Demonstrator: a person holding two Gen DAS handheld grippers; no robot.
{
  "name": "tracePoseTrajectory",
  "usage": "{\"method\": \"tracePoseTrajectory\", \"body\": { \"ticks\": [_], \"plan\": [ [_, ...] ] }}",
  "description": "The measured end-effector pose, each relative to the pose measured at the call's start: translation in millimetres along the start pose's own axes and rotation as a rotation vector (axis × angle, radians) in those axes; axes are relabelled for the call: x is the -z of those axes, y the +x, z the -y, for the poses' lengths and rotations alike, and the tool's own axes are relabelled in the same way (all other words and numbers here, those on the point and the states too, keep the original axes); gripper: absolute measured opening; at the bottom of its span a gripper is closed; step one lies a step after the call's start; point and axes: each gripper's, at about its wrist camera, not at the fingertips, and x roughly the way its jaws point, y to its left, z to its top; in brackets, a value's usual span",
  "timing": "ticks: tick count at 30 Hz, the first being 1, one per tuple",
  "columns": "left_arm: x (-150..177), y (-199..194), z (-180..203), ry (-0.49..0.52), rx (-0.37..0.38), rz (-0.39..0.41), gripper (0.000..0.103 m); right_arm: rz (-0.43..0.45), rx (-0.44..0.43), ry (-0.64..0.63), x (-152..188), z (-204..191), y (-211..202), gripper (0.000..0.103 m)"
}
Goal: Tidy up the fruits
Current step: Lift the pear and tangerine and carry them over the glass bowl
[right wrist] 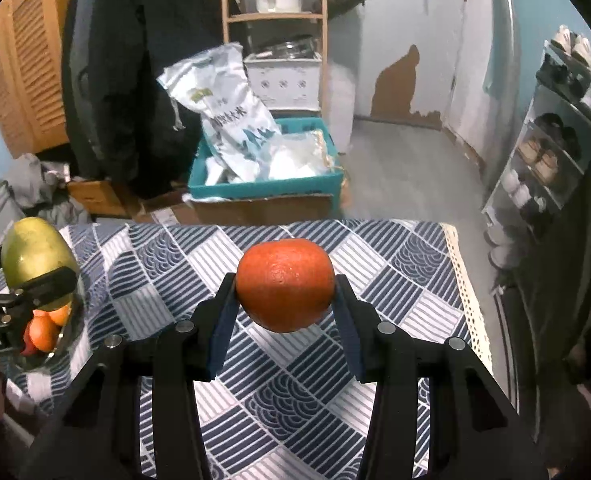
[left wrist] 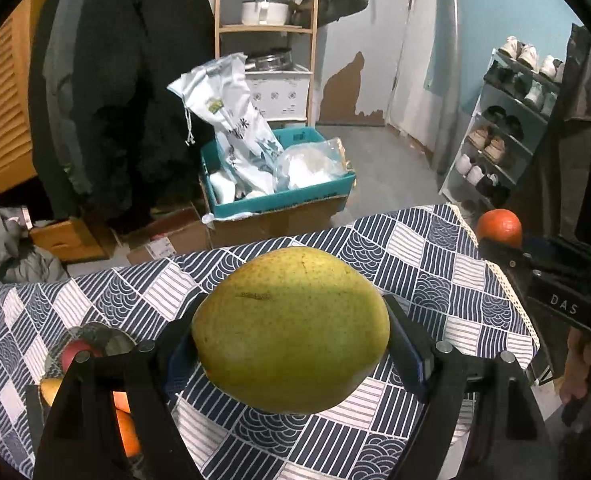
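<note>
Bare tablecloth [right wrist: 295, 392] ahead; fruit bowl [right wrist: 69, 332] at left edge.

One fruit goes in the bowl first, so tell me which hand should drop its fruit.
Left, probably. The left gripper holds the mango right beside the bowl of fruit at the table's left. The right gripper, clamping the orange, is farther from it.

Walls: pale blue wall [left wrist: 507, 20], with a brown patch [left wrist: 345, 92] where the paint has peeled, low beside the white door [left wrist: 419, 60].
Floor: grey floor [left wrist: 383, 160], bare near the door.
Shelving: wooden shelf [left wrist: 265, 30] at the back wall, holding a white pot [left wrist: 264, 11].
Shoe rack: white shoe rack [left wrist: 507, 128] against the right wall, full of shoes.
Left side: dark coats [left wrist: 127, 80] hanging before a wooden louvred cabinet [left wrist: 3, 112].
Beyond the counter's far edge: teal box [left wrist: 279, 196] on a cardboard box [left wrist: 279, 220].
</note>
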Motion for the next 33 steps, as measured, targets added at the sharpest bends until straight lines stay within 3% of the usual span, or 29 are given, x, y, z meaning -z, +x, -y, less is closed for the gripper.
{"method": "tracePoseTrajectory", "body": {
  "ticks": [13,33],
  "plan": [
    [8.4,-41.4,-15.3,-0.02,-0.003,0.061,0.084,0.028,-0.091,-0.044,-5.7,-39.2,-15.3,0.046],
    [26.4,-58.9,-80.3,-0.122,-0.062,0.055,0.084,0.01,-0.202,-0.159,-17.5,-117.9,-6.6,0.046]
  ]
}}
